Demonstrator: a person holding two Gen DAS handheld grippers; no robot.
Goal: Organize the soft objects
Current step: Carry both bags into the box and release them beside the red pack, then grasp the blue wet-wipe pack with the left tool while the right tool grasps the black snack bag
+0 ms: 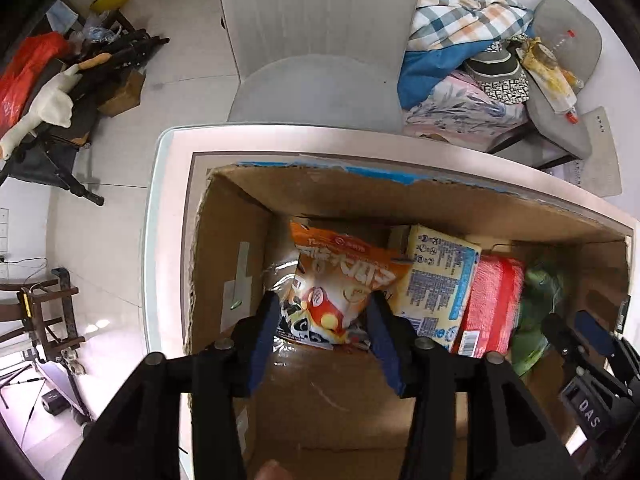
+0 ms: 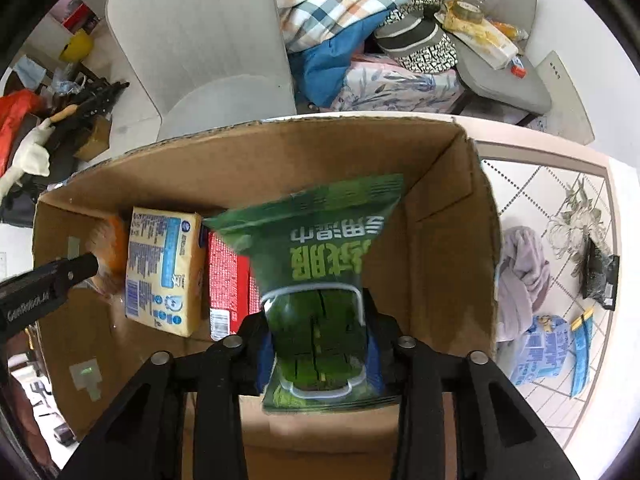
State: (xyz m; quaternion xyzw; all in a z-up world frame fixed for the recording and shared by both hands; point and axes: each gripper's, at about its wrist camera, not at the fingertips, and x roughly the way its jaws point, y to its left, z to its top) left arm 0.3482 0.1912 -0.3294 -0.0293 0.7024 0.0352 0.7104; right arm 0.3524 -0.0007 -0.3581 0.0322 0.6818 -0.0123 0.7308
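Packets sat inside the cardboard box (image 1: 240,240): my left gripper (image 1: 326,312) straddled the orange bag (image 1: 340,276), its blue pads beside the bag's flanks with a sliver of gap, so I read it as released. My right gripper (image 2: 316,344) had the green pack (image 2: 320,264) between its jaws; whether the pads pressed I couldn't tell, as the pack hid them. A yellow pack (image 2: 164,268) and a red pack (image 2: 226,280) stood between both. Bare box floor lay below the grippers, and walls rose close around. The green pack looked blurred in the left view.
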